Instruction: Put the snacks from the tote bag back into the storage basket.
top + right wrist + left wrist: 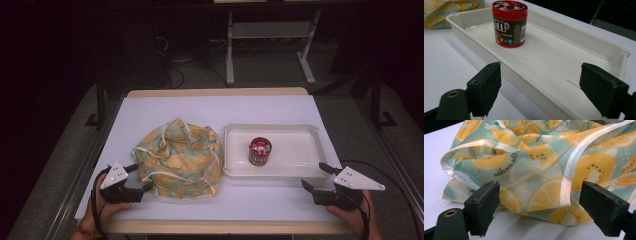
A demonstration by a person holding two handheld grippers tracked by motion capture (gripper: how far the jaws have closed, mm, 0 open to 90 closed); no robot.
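The left claw (140,177) sits low on the white bench (165,107), its jaws spread wide and holding nothing. Right ahead of it, just past the jaw tips, lies a crumpled bag (179,157) printed with orange and kiwi slices on pale green, trimmed with a cream band. In the left gripper view the bag (541,170) bulges between and beyond the two open jaws, its lower folds resting on the bench (439,150); whether the jaw tips touch the fabric cannot be told.

The right claw (316,176) also rests near the bench's close edge, jaws spread apart and empty. Just in front of it stands a shallow white tray (300,132), whose near rim lies close to the jaw tips. In the right gripper view the tray (596,50) runs away diagonally between the open jaws, and a round red-lidded candy tub (510,23) stands upright inside it, toward the far end from this claw. In the high view the tub (260,151) sits near the tray's middle, well apart from both claws. The bag lies just beside the tray, on the side away from the right claw.
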